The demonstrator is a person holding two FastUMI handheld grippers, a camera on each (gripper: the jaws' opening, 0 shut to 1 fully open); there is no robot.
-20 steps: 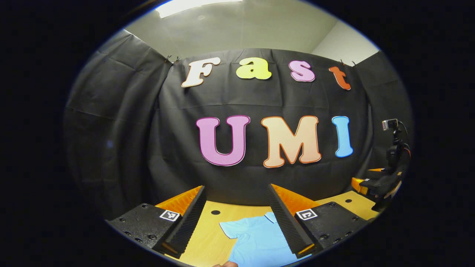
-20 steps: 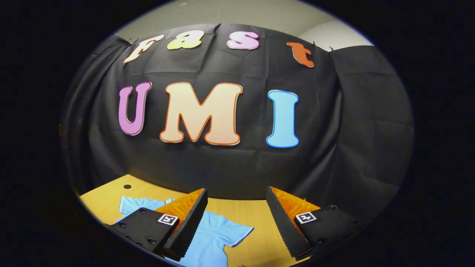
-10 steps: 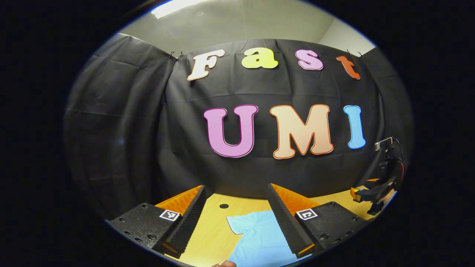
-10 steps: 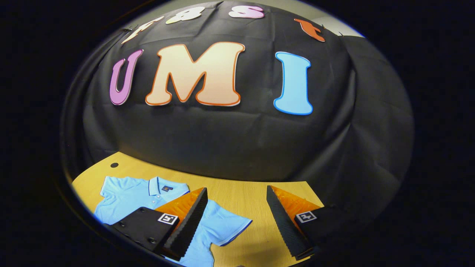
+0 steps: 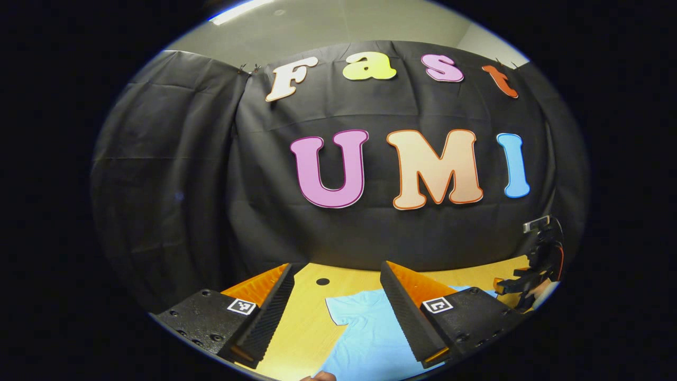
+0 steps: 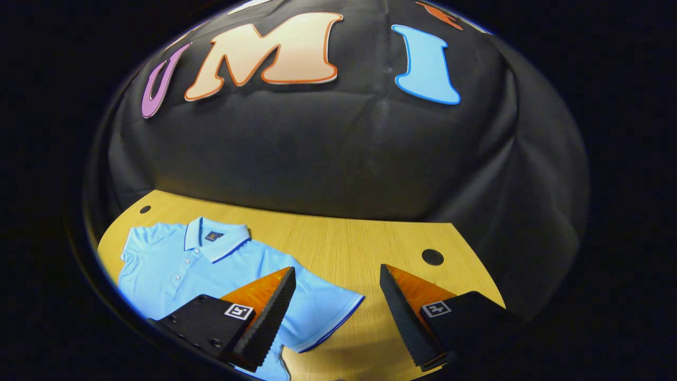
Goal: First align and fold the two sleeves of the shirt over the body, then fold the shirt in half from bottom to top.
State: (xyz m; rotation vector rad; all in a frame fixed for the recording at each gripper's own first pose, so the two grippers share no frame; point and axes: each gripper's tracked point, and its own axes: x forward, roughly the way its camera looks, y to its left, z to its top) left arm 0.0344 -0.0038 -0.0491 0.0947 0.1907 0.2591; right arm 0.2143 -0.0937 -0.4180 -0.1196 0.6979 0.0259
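Both cameras have tilted downward since the earlier frames, exposing more wooden table [image 6: 338, 238]. Light blue polo shirt [image 6: 180, 264] lies flat, collar toward the wall, sleeves unfolded. Left gripper [image 5: 336, 312] and right gripper [image 6: 336, 317] hover above it, fingers spread apart, empty
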